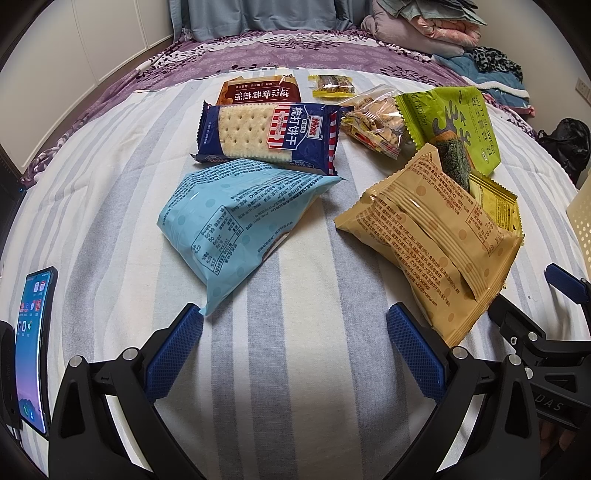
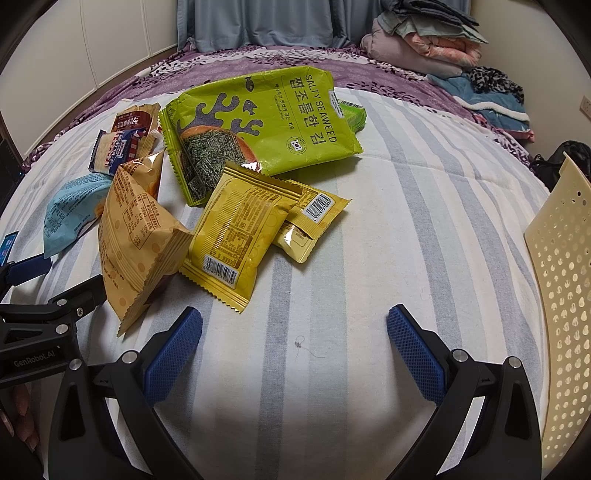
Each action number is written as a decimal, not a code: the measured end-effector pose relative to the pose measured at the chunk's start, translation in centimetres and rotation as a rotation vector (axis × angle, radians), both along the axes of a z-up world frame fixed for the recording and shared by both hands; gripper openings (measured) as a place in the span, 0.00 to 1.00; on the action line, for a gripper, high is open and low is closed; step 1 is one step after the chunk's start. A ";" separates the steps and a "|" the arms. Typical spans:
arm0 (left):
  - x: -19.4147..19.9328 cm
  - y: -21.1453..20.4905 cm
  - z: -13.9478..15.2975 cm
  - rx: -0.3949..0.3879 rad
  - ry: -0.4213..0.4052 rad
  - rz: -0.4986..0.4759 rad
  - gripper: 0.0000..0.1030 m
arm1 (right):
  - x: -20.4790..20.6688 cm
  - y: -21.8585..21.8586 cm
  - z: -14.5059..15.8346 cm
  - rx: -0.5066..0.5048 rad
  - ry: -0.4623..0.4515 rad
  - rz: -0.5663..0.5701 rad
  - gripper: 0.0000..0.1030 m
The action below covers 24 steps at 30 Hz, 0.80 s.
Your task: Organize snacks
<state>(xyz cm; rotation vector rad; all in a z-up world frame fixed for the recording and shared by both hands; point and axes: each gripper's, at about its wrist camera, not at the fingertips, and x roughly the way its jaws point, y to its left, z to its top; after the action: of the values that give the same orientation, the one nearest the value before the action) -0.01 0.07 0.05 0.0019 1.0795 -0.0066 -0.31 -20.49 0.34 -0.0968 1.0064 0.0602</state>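
Blue-padded and spread wide, your left tool (image 1: 294, 325) hangs over the striped sheet (image 1: 288, 369) of the bed with nothing between its fingers; the near corner of the pale blue packet (image 1: 236, 225) lies just beside its left fingertip, and the tan packet (image 1: 439, 251) sits just beyond its right one. Your right tool (image 2: 294, 325) is equally wide apart and empty, over bare sheet, with the perforated cream basket (image 2: 561, 295) close on its right. A phone (image 1: 33, 343) is mounted at the near left edge of the left wrist view.

Just past the right tool, two yellow packets (image 2: 236, 236) overlap, barcodes up, touching the tan packet on their left. Behind them the green seaweed bag (image 2: 266, 125) lies flat, its near edge under the yellow packets.

Farther off on the left, the navy cracker pack (image 1: 269, 136) rests against the far edge of the pale blue packet. A clear bag of nuts (image 1: 376, 118) sits to its right, a brown packet (image 1: 258, 90) behind it, and a small yellow-wrapped snack (image 1: 332, 85) beside that. Beyond lies a purple floral blanket (image 1: 295, 51), with folded clothes (image 1: 436, 29) at the far right.
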 end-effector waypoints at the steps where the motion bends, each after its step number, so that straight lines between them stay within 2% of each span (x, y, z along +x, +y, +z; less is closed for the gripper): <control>1: -0.1 0.1 0.1 -0.004 -0.004 -0.002 0.98 | 0.0 0.1 -0.2 0.001 0.000 -0.001 0.95; 6: -0.8 1.8 1.5 -0.055 -0.030 0.011 0.98 | -0.5 -0.2 0.6 0.024 0.009 0.012 0.95; 13: -0.3 4.1 3.4 -0.042 -0.079 0.030 0.98 | -1.1 0.3 2.0 0.034 -0.036 0.042 0.95; 17: 1.0 4.8 3.3 -0.023 -0.069 0.018 0.98 | -1.2 0.0 2.8 0.090 -0.049 0.057 0.95; 24: 3.4 5.4 2.2 0.002 -0.044 -0.022 0.98 | -0.9 1.4 4.0 0.124 -0.083 0.141 0.95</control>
<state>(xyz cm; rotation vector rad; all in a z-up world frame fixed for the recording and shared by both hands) 3.42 5.43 2.22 0.0158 1.0352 -0.0252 -1.19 -19.09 4.33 -0.0563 0.9097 0.2453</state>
